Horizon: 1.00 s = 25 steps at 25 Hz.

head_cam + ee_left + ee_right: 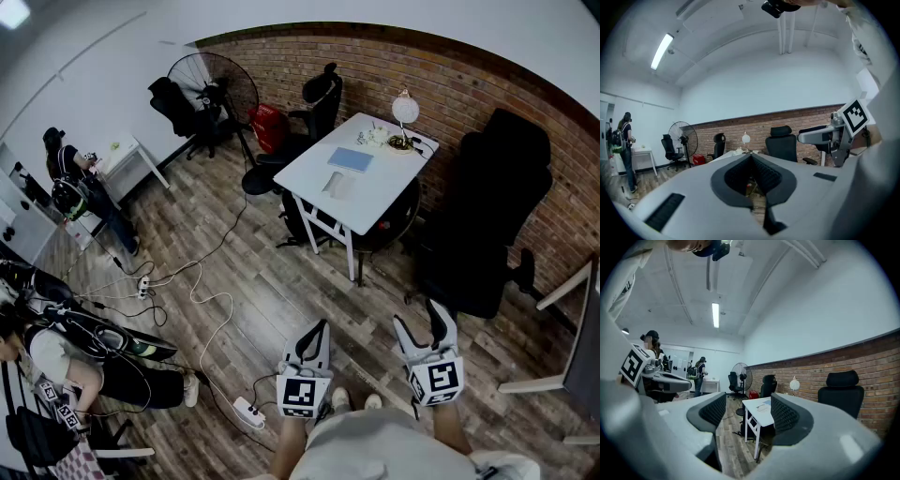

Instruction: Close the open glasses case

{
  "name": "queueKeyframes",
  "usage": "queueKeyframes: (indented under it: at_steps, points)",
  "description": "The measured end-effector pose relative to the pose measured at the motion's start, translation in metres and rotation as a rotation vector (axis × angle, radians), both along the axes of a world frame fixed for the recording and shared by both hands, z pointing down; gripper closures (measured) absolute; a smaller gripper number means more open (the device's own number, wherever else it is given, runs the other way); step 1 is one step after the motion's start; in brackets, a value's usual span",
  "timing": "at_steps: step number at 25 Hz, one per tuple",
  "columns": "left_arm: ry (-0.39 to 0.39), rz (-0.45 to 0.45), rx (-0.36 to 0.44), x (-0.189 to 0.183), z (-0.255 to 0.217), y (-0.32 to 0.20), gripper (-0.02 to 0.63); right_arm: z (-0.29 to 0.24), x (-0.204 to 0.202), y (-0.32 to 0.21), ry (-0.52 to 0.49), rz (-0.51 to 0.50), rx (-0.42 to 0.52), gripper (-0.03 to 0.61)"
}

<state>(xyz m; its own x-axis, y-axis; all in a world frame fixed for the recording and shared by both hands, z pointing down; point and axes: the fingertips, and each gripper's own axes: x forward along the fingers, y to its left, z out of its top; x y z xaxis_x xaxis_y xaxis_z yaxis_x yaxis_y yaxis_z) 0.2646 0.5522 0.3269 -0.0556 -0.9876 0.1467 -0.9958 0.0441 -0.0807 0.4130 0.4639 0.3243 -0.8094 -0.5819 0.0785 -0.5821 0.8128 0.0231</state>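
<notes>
— White tabletop first: what is seen on it?

— On the white table (pixel 375 192), set against the brick wall (pixel 450 80), a blue flat item (pixel 350 159) is laid. Just beside it, toward the table's near edge, a pale grey object (pixel 335 184) is seen. It is too small for it to be told whether it is the glasses case, or whether it is open. A round white lamp (pixel 405 109) is placed at the table's far end.

— How are the grippers held?

— Both are held well apart from the table, on its near side, above the wooden floor (pixel 253 300). The left gripper (pixel 319 328) is closed, its pads pressed together at the tips, with nothing gripped. The right gripper (pixel 417 317) is spread wide and nothing is held in it. In the right gripper view the table is framed in the gap between its jaws.

— What is found around the table?

— A black office chair (pixel 487 216) is parked to the table's right and another (pixel 321 103) at its far left corner. A standing fan (pixel 214 89) is placed further left. A power strip (pixel 248 411) with white cables is laid on the floor, near and left of the table.
</notes>
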Motion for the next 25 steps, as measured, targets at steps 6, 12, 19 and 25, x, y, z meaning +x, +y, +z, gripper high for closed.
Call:
queueKeyframes:
  at_steps: [6, 12, 19, 25]
  points:
    - [-0.012, -0.039, 0.000, 0.040, -0.002, -0.011, 0.611, 0.008, 0.035, -0.017, 0.001, -0.043, -0.029, 0.278]
    - [-0.030, -0.057, -0.006, 0.052, -0.003, -0.021, 0.611, 0.011, 0.037, -0.027, -0.010, -0.077, -0.049, 0.278]
    - [-0.036, -0.084, -0.004, 0.041, -0.001, -0.038, 0.611, 0.014, 0.018, -0.046, -0.007, -0.115, -0.058, 0.278]
    - [-0.024, -0.094, -0.006, 0.013, 0.004, -0.057, 0.611, 0.018, -0.013, -0.064, 0.013, -0.125, -0.070, 0.278]
